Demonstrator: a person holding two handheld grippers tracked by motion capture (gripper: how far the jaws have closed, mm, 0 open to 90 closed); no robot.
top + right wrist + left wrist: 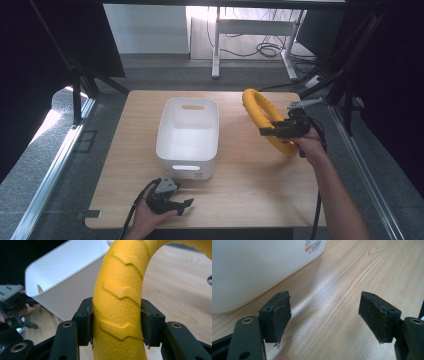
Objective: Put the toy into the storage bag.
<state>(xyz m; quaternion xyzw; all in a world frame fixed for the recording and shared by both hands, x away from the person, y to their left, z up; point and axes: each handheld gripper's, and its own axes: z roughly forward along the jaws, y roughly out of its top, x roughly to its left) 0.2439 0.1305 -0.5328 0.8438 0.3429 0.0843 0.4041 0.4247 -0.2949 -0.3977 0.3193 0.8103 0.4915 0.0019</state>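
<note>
The yellow ring (261,118), a thick hoop with a pebbled skin and raised chevron treads, is at about 2 o'clock on the wooden table (240,190) in the high view, tilted up on edge with its far arc raised above the tabletop. The right gripper (274,131) clamps the ring's near arc: in the right gripper view its two black jaws press against either side of the yellow tube (120,315), pads flush on the textured surface. The person's right hand (306,145) holds that gripper from 4 o'clock, the forearm running down to the bottom edge.

A white plastic bin (172,145) sits at the table's centre, long axis running 12 to 6, with slot handles at both short ends; it looks empty inside. The ring stands just beside the bin's 3 o'clock wall, apart from it.

The left gripper (181,204) rests low at about 7 o'clock, near the table's front edge, held by the left hand (145,217). In the left gripper view its jaws stand wide apart with only bare wood grain between them, and the bin's white wall (249,270), bearing a small printed label, rises at 10 o'clock.
</note>
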